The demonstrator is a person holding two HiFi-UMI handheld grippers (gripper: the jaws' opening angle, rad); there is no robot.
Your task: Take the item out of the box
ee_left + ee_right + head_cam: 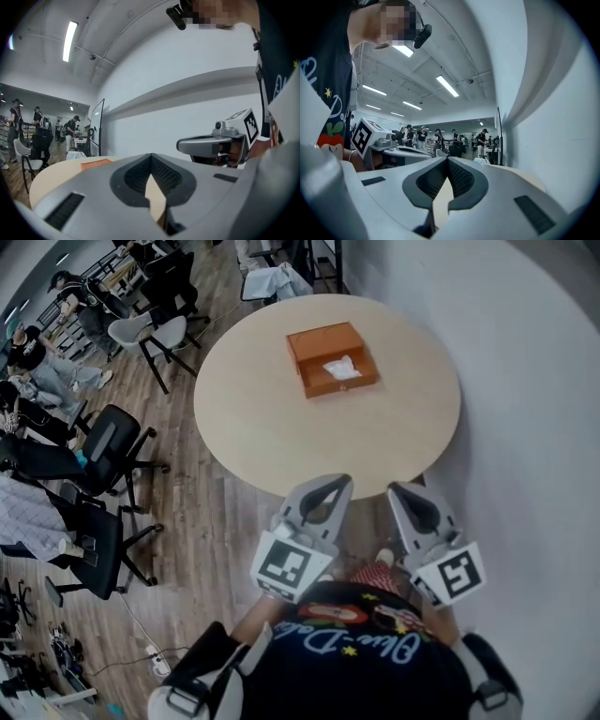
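An open orange box [332, 359] sits on the far half of the round beige table [281, 427], and a crumpled white item [342, 368] lies inside it. Both grippers hang close to the person's body, short of the table's near edge and well away from the box. My left gripper [335, 486] is shut with nothing in it, and so is my right gripper [402, 491]. In the left gripper view the jaws [151, 157] meet, with the orange box [96, 163] far off on the left. The right gripper view shows its jaws [447, 160] touching, empty.
Black office chairs [103, 451] and a white chair [155, 334] stand left of the table on the wood floor. Several people [47, 362] are at the far left. A pale wall [544, 427] runs along the right side.
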